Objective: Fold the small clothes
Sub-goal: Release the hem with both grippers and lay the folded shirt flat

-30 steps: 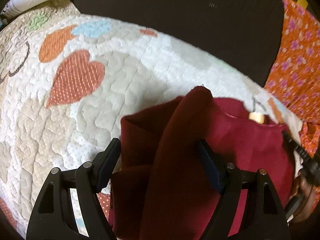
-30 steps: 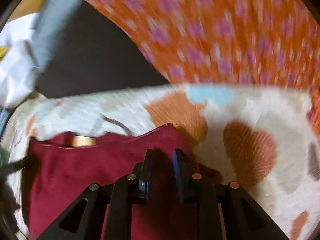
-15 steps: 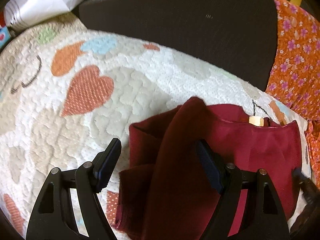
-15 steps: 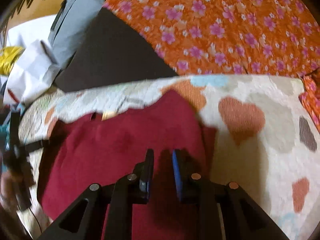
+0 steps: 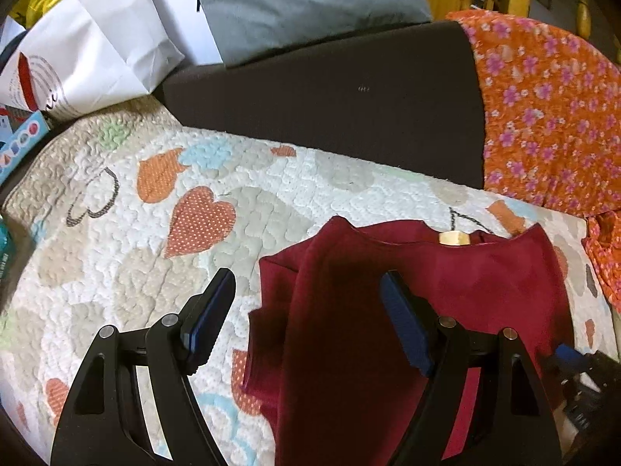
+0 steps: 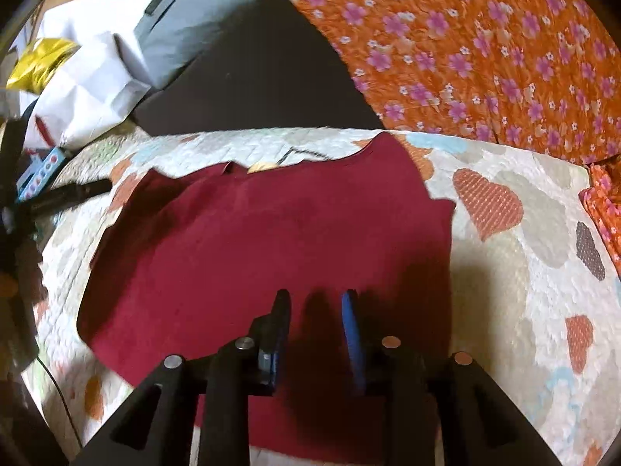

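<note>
One dark red garment spread mid-frame on heart-print quilt, left side folded over. Left gripper wide, empty. Right gripper opening, nothing between pads. Fold apparently just released; next, probably regrasping right edge to fold inward.

— What is the garment?

— A small dark red top, plain, with a tan label inside the neckline.

— How does it lie?

— Flat on a heart-patterned quilt, neckline toward the far edge. In the left wrist view its left side is folded over the body in a long flap; the right wrist view shows the rest spread smooth.
</note>
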Available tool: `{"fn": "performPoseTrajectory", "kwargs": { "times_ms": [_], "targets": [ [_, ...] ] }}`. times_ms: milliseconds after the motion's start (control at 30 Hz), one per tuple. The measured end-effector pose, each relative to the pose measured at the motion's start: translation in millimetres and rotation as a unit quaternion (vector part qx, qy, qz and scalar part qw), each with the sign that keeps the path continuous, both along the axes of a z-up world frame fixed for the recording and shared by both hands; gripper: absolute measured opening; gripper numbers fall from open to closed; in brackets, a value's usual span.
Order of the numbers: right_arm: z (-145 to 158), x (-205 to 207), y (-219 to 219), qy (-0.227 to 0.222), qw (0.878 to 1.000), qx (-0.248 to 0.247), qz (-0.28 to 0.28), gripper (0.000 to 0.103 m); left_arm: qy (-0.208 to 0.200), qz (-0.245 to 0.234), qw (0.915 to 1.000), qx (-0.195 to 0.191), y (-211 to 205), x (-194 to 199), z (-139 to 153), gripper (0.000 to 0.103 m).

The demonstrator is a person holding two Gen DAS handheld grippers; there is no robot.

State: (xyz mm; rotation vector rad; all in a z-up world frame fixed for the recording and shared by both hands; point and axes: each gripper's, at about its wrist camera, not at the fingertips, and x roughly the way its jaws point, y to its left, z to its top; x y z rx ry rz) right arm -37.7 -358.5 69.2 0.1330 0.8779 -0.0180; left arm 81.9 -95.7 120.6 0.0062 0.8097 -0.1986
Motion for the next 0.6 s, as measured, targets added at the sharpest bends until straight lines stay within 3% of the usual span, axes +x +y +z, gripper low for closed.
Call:
{"fn": "performPoseTrajectory", "kwargs": {
  "times_ms": [200, 400, 500, 600],
  "targets": [
    [-8, -18, 9, 0.005, 1.0, -0.022, -0.013, 0.03, 0.008, -0.01, 0.9999, -0.01, 7, -27, 4, 0.078],
    [-12, -35, -13, 0.005, 0.998, -0.028, -0.055, 0.034, 0.079, -0.009, 0.9954, -0.053, 20, -52, -24, 0.078],
    [-30, -37, -23, 0.021, 0.998, -0.013, -0.058, 0.039, 0.11, -0.012, 0.9926, -0.049, 15, -60, -44, 0.078],
    [-26, -41, -18, 0.018, 0.998, -0.022, -0.052, 0.039, 0.098, -0.009, 0.995, -0.016, 11, -63, -50, 0.078]
  ]
}}
